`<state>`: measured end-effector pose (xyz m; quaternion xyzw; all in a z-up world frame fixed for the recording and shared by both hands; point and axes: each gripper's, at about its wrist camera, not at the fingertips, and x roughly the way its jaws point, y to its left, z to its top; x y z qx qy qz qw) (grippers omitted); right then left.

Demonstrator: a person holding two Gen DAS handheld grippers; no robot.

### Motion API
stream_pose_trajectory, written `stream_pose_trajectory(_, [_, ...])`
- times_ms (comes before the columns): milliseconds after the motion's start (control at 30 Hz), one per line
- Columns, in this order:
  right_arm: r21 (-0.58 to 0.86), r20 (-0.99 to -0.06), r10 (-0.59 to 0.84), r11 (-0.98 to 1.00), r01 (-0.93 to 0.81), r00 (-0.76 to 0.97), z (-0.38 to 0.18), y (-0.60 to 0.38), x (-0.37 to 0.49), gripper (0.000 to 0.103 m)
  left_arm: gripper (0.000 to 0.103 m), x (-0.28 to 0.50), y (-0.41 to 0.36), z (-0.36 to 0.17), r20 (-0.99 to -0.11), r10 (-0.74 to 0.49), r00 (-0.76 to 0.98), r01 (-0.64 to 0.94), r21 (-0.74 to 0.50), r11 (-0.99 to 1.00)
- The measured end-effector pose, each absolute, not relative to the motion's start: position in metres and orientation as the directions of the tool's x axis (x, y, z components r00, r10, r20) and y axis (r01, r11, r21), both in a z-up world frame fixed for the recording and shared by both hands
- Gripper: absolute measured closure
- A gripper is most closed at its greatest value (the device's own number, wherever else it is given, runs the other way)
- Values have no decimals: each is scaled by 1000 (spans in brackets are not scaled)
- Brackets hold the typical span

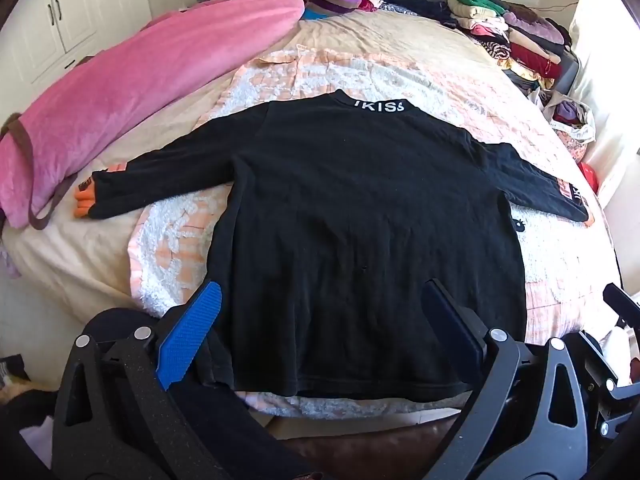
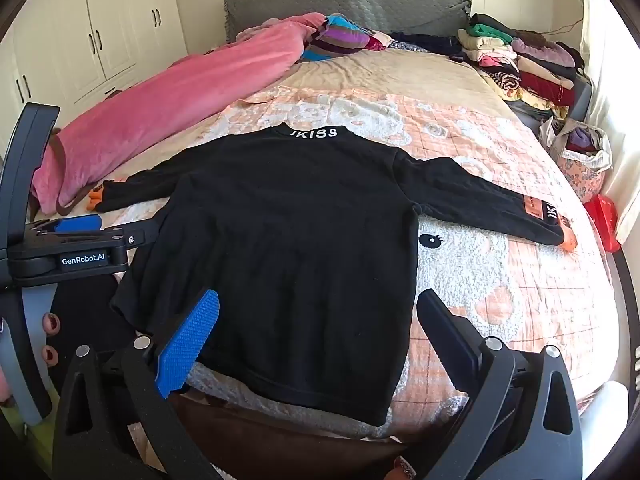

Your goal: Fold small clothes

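Note:
A black long-sleeved shirt [image 1: 360, 208] lies flat on the bed, back up, white "JKISS" on the collar, both sleeves spread out with orange cuffs. It also shows in the right wrist view [image 2: 296, 240]. My left gripper [image 1: 324, 320] is open and empty, hovering over the shirt's hem near the bed's front edge. My right gripper [image 2: 316, 328] is open and empty, above the hem's right part. The left gripper also shows in the right wrist view [image 2: 76, 232] at the shirt's left edge.
A rolled pink blanket [image 1: 140, 92] lies along the bed's left side. Piles of folded clothes [image 1: 516, 36] sit at the far right. A cloth bag [image 2: 584, 160] and a red object [image 2: 604, 220] stand at the right edge. White wardrobes [image 2: 100, 32] stand to the left.

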<state>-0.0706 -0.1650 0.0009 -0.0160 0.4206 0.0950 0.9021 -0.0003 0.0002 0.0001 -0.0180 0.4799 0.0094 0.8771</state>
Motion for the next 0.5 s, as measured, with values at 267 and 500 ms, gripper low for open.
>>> stream_pose_trajectory(267, [64,-753,166,982,-180,637,2,-167,-72,4,9,-2,1,1,-839,7,544,-35,-15,999])
stream_pose_trajectory(500, [57,-751,162,982,-181,640,3,-164,-71,4,9,1,1,5,-837,17,548,-37,-4,999])
